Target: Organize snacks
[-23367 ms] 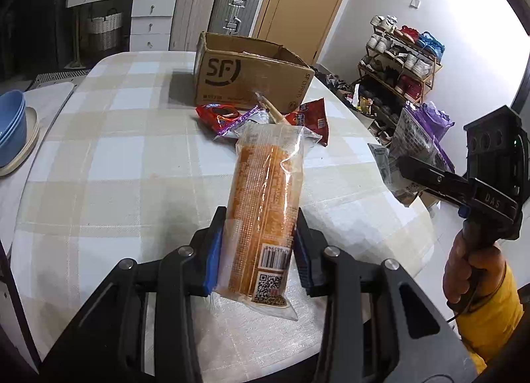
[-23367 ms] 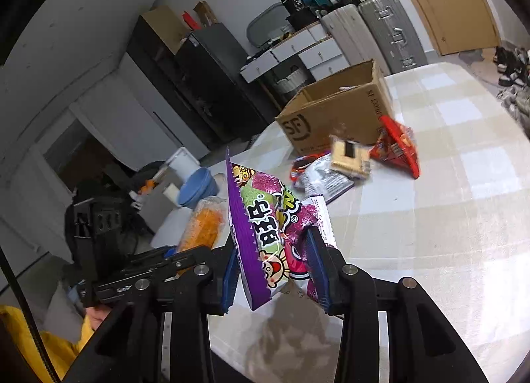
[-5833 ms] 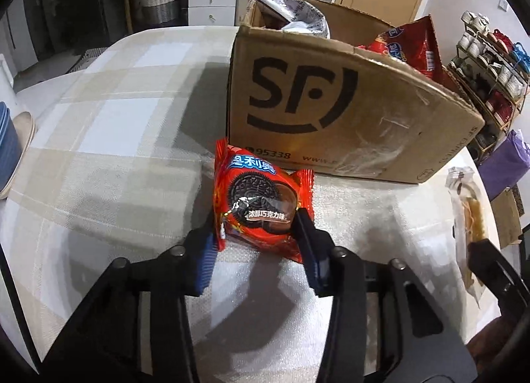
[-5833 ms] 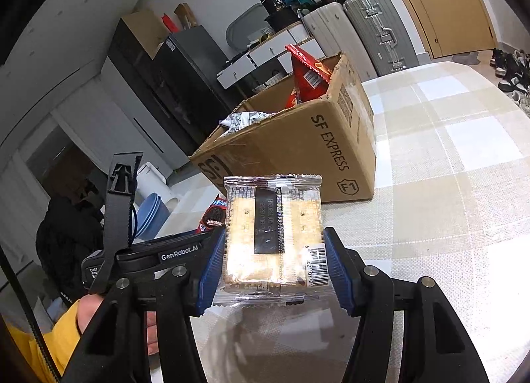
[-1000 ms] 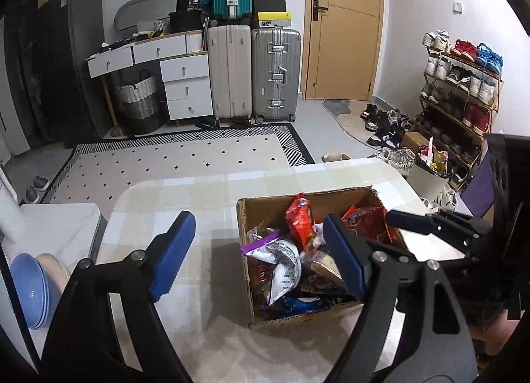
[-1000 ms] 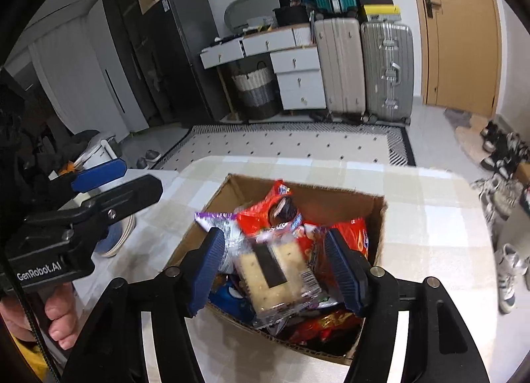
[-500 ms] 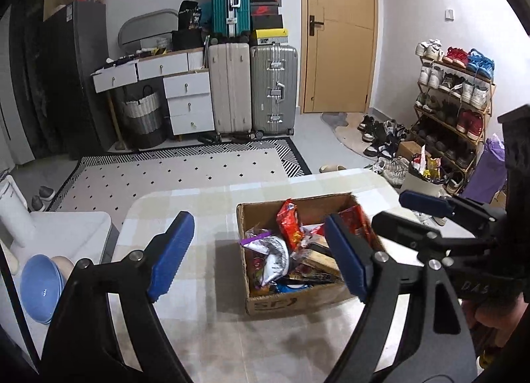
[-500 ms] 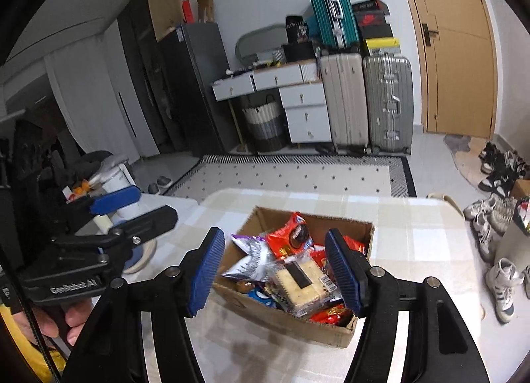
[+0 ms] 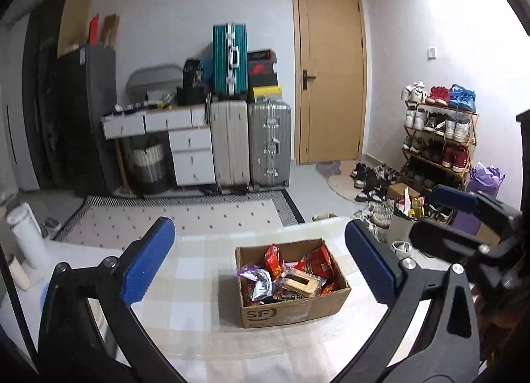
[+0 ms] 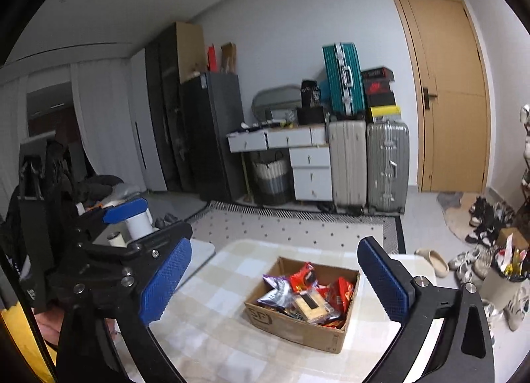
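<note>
Cardboard box (image 9: pixel 291 311) stuffed with snacks (image 9: pixel 285 278) sits on the checked worktop (image 9: pixel 185 310); left tongs (image 9: pixel 258 260) and right tongs (image 10: pixel 275 280) both gape wide, holding nothing.

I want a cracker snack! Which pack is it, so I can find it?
Look at the cardboard box on the checked table. The cracker pack lies on top of the pile, near the front. It is clear with pale square crackers and a dark label, unlike the red and purple bags.

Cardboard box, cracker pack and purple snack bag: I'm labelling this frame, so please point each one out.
cardboard box (image 9: pixel 276 313), left wrist view, on its printed front wall.
cracker pack (image 9: pixel 301 283), left wrist view, on the clear wrapper's middle.
purple snack bag (image 10: pixel 276 293), right wrist view, on its silvery crumpled face.
</note>
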A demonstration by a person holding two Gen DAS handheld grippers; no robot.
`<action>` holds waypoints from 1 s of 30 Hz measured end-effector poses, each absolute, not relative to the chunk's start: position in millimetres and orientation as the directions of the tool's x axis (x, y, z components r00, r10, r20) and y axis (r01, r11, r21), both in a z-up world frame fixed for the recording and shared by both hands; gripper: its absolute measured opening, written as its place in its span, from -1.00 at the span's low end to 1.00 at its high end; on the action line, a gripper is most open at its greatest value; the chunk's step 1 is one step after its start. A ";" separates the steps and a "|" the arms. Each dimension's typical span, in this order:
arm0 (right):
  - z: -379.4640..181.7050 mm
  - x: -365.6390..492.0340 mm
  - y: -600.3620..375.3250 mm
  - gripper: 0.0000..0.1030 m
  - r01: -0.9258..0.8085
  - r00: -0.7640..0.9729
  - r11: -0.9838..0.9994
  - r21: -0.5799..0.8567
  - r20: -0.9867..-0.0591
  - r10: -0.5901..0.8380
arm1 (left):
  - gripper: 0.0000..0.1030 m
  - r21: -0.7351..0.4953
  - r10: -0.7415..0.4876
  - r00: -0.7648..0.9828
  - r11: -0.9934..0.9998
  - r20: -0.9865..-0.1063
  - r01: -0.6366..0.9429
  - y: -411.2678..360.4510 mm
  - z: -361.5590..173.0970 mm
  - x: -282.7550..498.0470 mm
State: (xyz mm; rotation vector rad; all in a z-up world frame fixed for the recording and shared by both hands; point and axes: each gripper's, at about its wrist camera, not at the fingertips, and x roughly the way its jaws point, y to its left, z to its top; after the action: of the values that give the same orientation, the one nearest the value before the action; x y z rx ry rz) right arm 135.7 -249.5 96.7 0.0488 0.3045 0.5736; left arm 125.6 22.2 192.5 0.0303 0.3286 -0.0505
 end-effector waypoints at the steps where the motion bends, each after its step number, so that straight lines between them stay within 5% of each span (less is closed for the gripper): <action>1: 101.4 126.5 -251.7 0.99 -0.526 0.804 0.842 0.120 -0.253 0.538 | 1.00 0.023 -0.047 0.950 0.998 -0.308 0.057 19.2 199.5 116.9; 11: 87.6 35.9 -311.3 0.99 -0.500 0.862 0.860 0.104 -0.038 0.506 | 1.00 0.081 0.063 0.980 0.996 -0.190 -0.048 37.6 212.7 2.1; 21: -0.6 -9.5 -357.2 0.99 -0.410 0.908 0.907 0.097 -0.054 0.416 | 0.99 -0.154 0.108 0.962 0.977 -0.252 -0.150 116.3 117.1 -47.5; 30: -74.6 13.2 -338.7 0.99 -0.392 0.906 0.918 0.056 -0.148 0.396 | 0.99 -0.017 0.124 0.941 0.991 -0.314 -0.136 102.4 27.1 -15.7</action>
State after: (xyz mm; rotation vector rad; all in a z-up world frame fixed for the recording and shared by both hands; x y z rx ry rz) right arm 13.2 -338.7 -74.6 0.0254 0.1577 0.4069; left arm -15.7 102.4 27.1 -0.0384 0.3181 0.1328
